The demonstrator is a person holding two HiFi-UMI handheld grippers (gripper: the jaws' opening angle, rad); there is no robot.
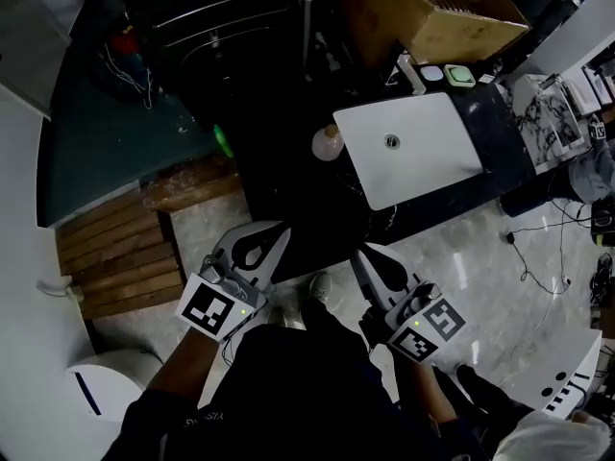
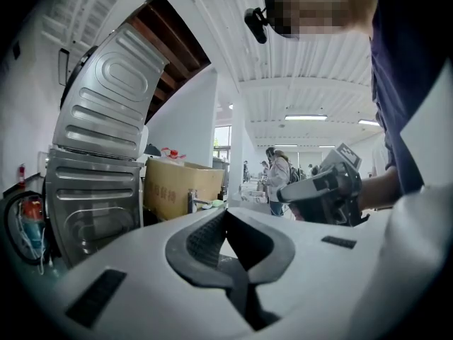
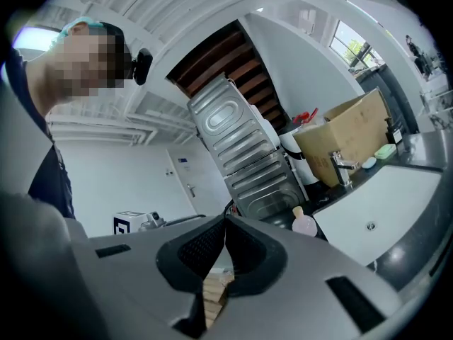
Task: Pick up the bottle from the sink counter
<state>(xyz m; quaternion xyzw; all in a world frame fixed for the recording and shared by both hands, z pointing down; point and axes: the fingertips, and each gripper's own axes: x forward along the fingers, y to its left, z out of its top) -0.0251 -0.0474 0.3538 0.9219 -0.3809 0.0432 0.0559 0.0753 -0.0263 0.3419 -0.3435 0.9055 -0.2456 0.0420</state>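
Note:
A small round pinkish bottle [image 1: 328, 143] with a tan cap stands on the dark counter just left of the white sink [image 1: 437, 173]; the right gripper view shows the bottle [image 3: 304, 223] beside the sink basin [image 3: 396, 197]. My left gripper [image 1: 280, 232] is held low near the person's body, jaws shut and empty, well short of the counter. My right gripper [image 1: 357, 254] hangs beside it, also shut on nothing. In the left gripper view the tips [image 2: 225, 212] meet; in the right gripper view the tips [image 3: 225, 219] meet too.
A cardboard box [image 1: 432, 12] and a tap [image 1: 410, 72] stand behind the sink, with soap dishes [image 1: 459, 75] beside them. A metal appliance [image 3: 237, 147] rises left of the counter. Wooden slats [image 1: 120, 248] lie on the floor at left. Cables [image 1: 538, 248] trail at right.

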